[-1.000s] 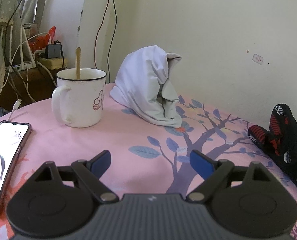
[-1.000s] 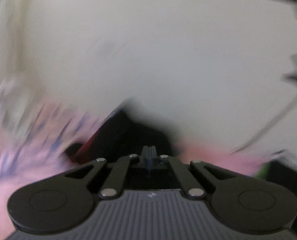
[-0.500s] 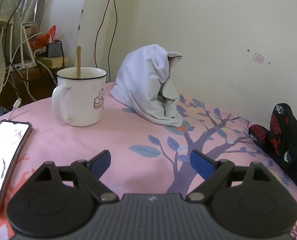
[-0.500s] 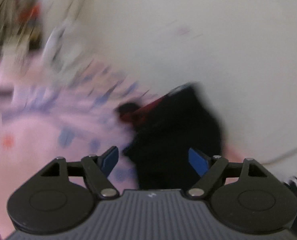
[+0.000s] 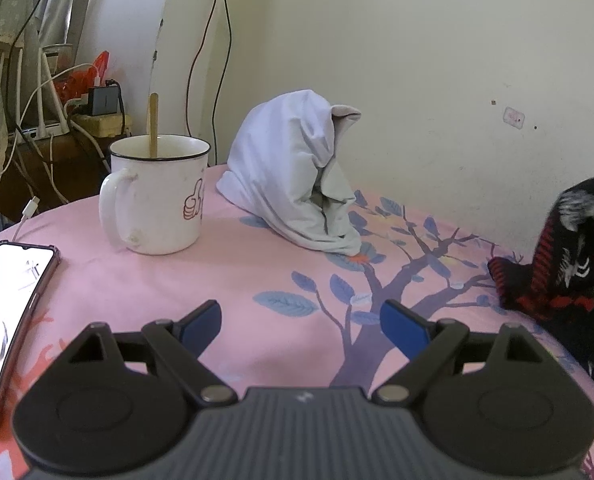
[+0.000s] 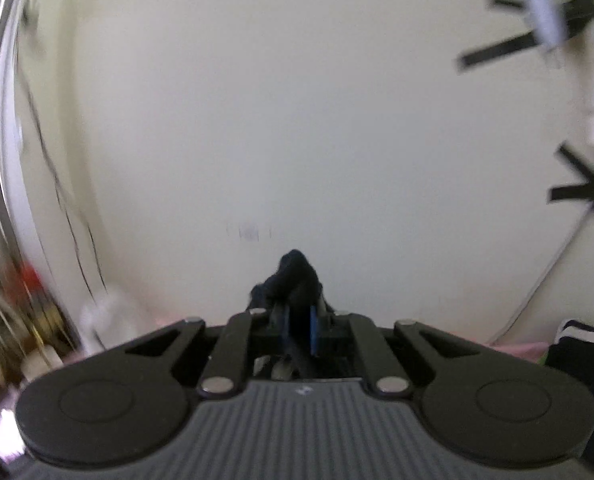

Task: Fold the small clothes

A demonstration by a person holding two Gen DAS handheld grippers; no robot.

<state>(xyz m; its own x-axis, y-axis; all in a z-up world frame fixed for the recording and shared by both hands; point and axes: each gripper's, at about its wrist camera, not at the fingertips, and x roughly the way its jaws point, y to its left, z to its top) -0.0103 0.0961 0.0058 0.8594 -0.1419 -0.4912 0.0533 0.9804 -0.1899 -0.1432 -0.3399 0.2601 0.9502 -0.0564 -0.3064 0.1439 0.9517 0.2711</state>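
In the left wrist view my left gripper (image 5: pixel 300 320) stands open over the pink tree-print cloth (image 5: pixel 257 276), nothing between its blue pads. A crumpled white garment (image 5: pixel 293 172) sits heaped at the far side by the wall. At the right edge a black garment with red and white print (image 5: pixel 565 264) rises off the cloth, its top blurred. In the right wrist view my right gripper (image 6: pixel 299 330) is shut on a bunch of that black garment (image 6: pixel 295 272), which sticks up between the blue pads against the bare wall.
A white mug (image 5: pixel 157 196) with a wooden stick stands left of the white garment. A lit phone (image 5: pixel 9 312) lies at the left edge of the cloth. Cables and a power strip (image 5: pixel 97 116) clutter the back left. A dark folded item (image 6: pixel 581 344) sits low right in the right wrist view.
My right gripper opened over the black garment, then shut on it and rose, lifting its upper part. The left gripper, mug and white garment stayed still.
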